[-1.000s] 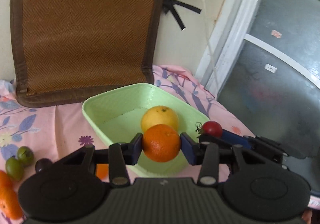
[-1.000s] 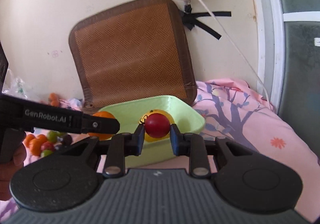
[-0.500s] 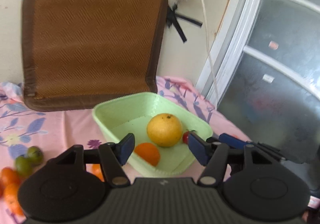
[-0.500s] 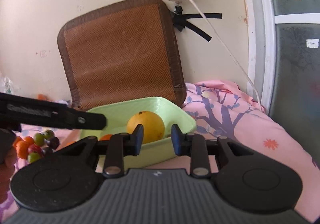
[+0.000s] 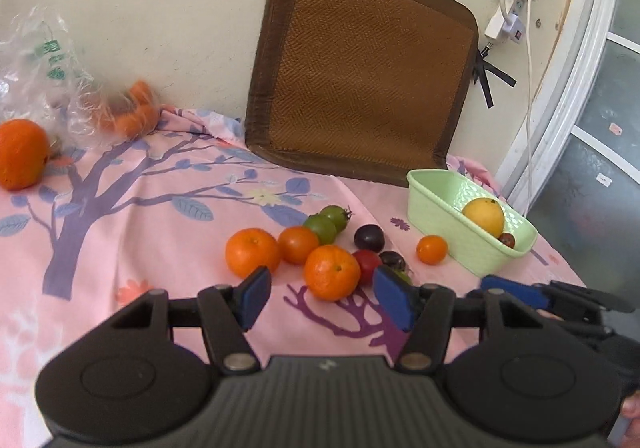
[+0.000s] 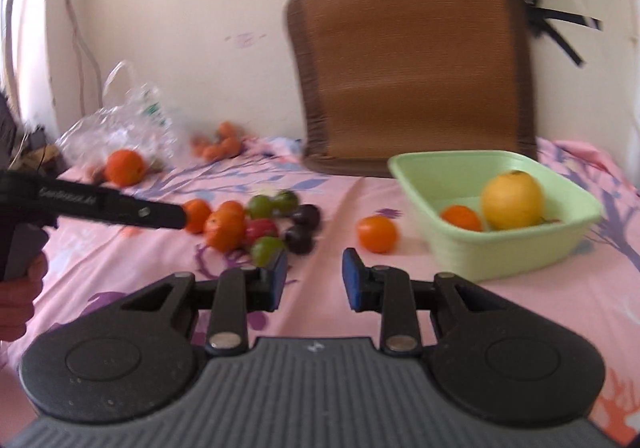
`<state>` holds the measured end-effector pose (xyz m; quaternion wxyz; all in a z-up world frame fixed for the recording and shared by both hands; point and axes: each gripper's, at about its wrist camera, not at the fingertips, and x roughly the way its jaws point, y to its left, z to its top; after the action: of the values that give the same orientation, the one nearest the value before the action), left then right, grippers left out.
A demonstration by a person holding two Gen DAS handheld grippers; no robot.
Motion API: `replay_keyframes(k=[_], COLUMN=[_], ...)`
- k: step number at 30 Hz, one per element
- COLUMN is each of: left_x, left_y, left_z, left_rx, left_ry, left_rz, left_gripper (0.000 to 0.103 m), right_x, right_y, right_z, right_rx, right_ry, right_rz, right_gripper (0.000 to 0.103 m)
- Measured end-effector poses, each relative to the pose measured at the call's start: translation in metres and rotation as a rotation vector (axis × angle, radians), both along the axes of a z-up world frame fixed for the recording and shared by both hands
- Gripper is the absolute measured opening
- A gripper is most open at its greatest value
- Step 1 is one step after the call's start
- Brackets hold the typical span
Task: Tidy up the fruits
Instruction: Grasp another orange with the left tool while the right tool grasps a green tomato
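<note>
A green basket [image 5: 448,221] [image 6: 516,260] sits at the right on the pink cloth. It holds a yellow fruit [image 5: 483,216] [image 6: 512,199], an orange [image 6: 461,217] and a small red tomato [image 5: 507,240]. A cluster of oranges [image 5: 331,278] [image 6: 224,226], green fruits [image 5: 320,228], dark plums [image 5: 369,236] and a red tomato [image 5: 367,264] lies on the cloth. One small orange [image 5: 431,249] [image 6: 377,234] lies beside the basket. My left gripper [image 5: 324,298] is open and empty just before the cluster. My right gripper [image 6: 314,280] is open and empty, back from the basket.
A brown woven mat [image 5: 360,67] leans on the wall behind. A clear plastic bag [image 5: 36,59], a large orange [image 5: 20,153] and more small oranges [image 5: 136,115] lie at the far left. A power strip and cord [image 5: 512,7] hang by the window frame.
Both grippers opened and dropped their fruit, the orange and the red tomato, into the basket. Both then pulled back and swung left toward the fruit cluster.
</note>
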<state>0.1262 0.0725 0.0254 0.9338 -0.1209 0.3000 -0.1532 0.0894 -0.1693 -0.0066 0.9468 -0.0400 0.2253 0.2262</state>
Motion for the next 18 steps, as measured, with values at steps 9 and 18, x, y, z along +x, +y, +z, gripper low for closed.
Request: replay_keyframes(k=[9, 18], left_x=[0.024, 0.004], left_y=[-0.018, -0.022], left_z=[-0.013, -0.017], left_rx=[0.016, -0.047], left_ry=[0.028, 0.061], left_rz=[-0.025, -0.045], left_gripper=[0.054, 0.039], right_x=[0.028, 0.012], right_y=[0.029, 0.024], right_z=[-0.012, -0.014], right_rx=[0.005, 0.026], right_ry=[0.100, 0.137], right_rz=[0.059, 0.053], right_gripper=[0.043, 0.030])
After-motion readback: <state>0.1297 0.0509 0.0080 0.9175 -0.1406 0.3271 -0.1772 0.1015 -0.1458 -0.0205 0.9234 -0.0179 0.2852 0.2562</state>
